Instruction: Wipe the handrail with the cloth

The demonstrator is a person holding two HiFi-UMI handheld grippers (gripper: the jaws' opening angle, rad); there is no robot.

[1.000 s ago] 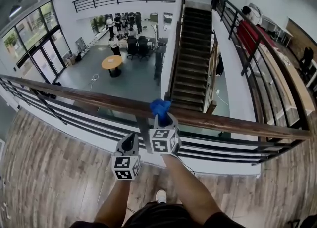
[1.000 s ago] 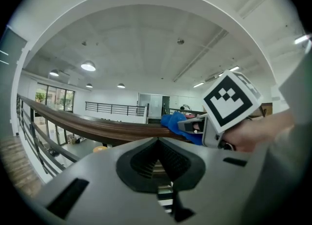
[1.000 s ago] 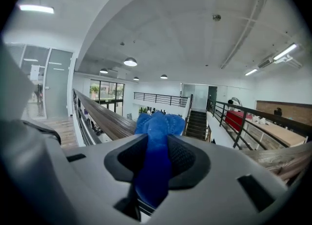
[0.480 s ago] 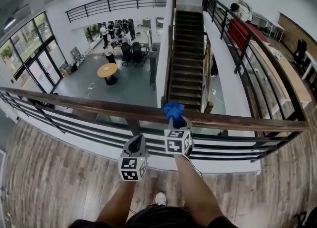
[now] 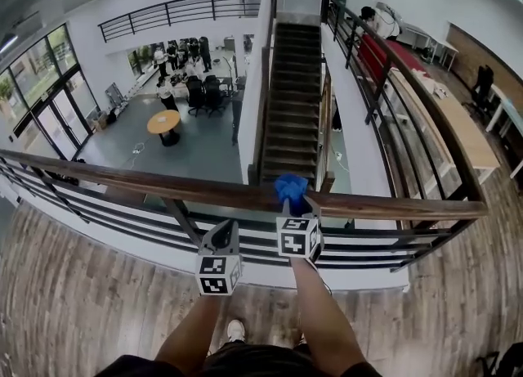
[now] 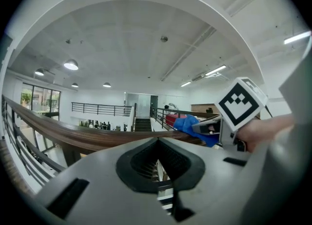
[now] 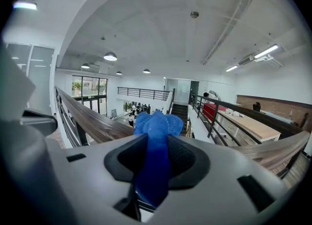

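Straight ahead of the right jaws, the wooden handrail runs left to right, extending well past both grippers on either side. The right gripper has its jaws clamped on the blue cloth. The cloth fills the gap between the pads and bunches out past the tips, and in the head view the bunch sits on top of the rail. The left gripper is just beside the right one, lower and short of the rail top. Its jaws are together with nothing between them. From the left jaws, the cloth is up and to the right, clear of them, with the rail crossing ahead.
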